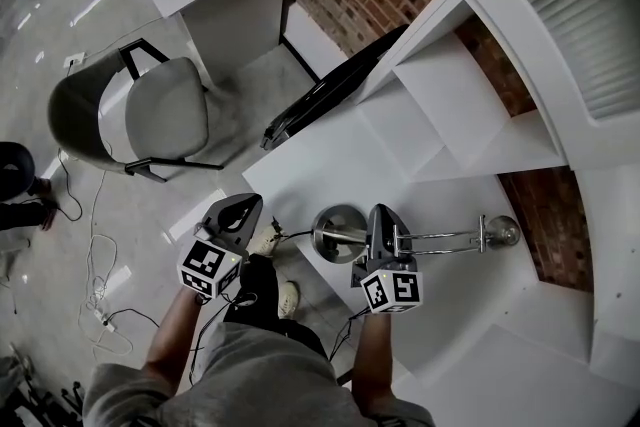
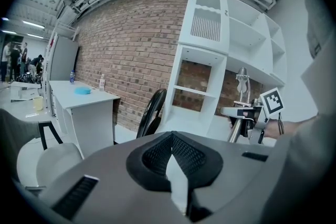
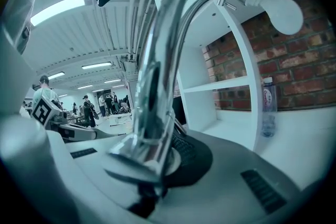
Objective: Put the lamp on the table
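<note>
Right gripper view: the right claw (image 3: 157,161) is seen clenched on the chrome stem of the lamp (image 3: 153,73) low down, just above a flared collar. From there the stem rises straight up and arches over to the bulb (image 3: 283,12). In the head view the round base (image 1: 337,229) is found at the near edge of the white worktop (image 1: 322,160), under the shelf unit. The stem is drawn out from it towards the bulb at the picture's right. Whether the base rests on the surface or hangs just above it cannot be told. The left claw (image 2: 172,162) is closed on nothing and is held beside the base, apart from it. The lamp is thus carried by the right hand alone, and its long axis must be kept upright for the release, which is judged to come next.
</note>
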Demonstrator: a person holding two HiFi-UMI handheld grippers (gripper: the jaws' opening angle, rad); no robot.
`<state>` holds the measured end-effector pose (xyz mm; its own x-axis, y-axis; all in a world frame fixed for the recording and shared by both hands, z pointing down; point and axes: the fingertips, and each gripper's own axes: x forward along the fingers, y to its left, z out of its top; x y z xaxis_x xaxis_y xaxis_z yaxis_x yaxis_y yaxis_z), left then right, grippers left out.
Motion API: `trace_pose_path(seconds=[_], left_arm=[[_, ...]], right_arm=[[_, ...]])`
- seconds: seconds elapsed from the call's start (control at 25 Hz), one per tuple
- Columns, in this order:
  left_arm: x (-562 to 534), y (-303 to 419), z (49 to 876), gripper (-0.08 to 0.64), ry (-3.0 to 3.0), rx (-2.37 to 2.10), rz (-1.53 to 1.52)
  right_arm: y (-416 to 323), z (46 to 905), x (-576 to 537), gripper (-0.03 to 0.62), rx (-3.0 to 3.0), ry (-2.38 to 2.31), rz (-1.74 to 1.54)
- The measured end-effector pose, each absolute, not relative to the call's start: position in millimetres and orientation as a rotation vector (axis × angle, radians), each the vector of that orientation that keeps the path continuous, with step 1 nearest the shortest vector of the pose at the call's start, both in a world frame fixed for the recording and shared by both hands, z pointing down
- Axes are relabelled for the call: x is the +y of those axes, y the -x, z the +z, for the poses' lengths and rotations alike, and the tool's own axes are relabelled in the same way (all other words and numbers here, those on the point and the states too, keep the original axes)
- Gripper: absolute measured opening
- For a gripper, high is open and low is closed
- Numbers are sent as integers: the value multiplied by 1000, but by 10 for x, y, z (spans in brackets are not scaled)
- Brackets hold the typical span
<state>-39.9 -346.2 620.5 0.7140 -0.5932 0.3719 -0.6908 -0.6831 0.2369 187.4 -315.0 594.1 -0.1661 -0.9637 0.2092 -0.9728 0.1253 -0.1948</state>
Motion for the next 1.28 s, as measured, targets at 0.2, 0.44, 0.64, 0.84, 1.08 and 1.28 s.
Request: trace_pose_path(seconds=[0.2, 0.44, 0.64, 0.84, 1.08, 1.28], left_arm=[[-3368, 436, 6179, 3, -2562, -994, 369], [-3318, 539, 6175, 3, -2577, -1026, 358], [-3286, 578, 6159, 3, -2584, -1031, 367], [-3230, 607, 6161, 3, -2595, -1024, 374], [-3226, 593, 6091, 3, -2598, -1013, 349], [-3192, 590, 6061, 3, -2605, -1003, 347]], right_arm=[[-1832, 5954, -3141, 20, -2331, -2003, 420], [-1736, 5963, -3103, 20, -2329, -1982, 360], [-1622, 5979, -3104, 20, -2319, -1954, 310], [-1488, 6011, -3079, 20, -2306, -1919, 257], [-1370, 6046, -3060, 20, -2289, -1891, 193], [-1380, 6047, -3061, 20, -2286, -1893, 190]])
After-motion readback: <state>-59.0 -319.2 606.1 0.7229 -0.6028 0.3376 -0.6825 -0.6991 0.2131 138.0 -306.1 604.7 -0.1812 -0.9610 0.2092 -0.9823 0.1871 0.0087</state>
